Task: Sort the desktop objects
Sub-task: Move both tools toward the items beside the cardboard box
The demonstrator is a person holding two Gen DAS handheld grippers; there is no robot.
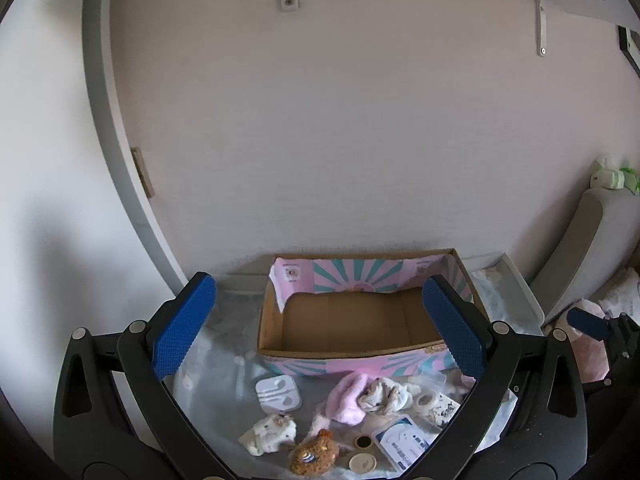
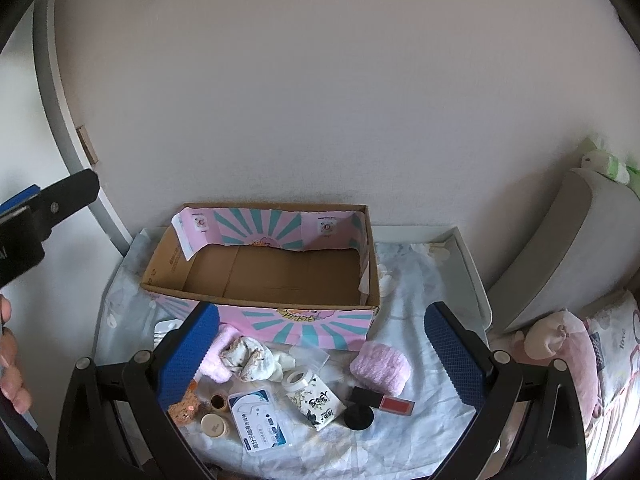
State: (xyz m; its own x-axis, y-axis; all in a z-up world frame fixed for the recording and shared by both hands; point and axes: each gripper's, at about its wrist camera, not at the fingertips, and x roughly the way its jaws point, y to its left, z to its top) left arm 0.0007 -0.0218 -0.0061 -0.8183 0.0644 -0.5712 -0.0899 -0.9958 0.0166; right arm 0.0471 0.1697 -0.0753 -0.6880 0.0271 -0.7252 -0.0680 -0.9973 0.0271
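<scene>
One cardboard box (image 2: 260, 276), two pink fluffy items (image 2: 380, 366), two small round jars (image 2: 215, 424).

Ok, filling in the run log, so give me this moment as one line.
phase: start | left tool: open, holds nothing | right tool: open, holds nothing | cardboard box: nothing inside | items: on table in front of box
</scene>
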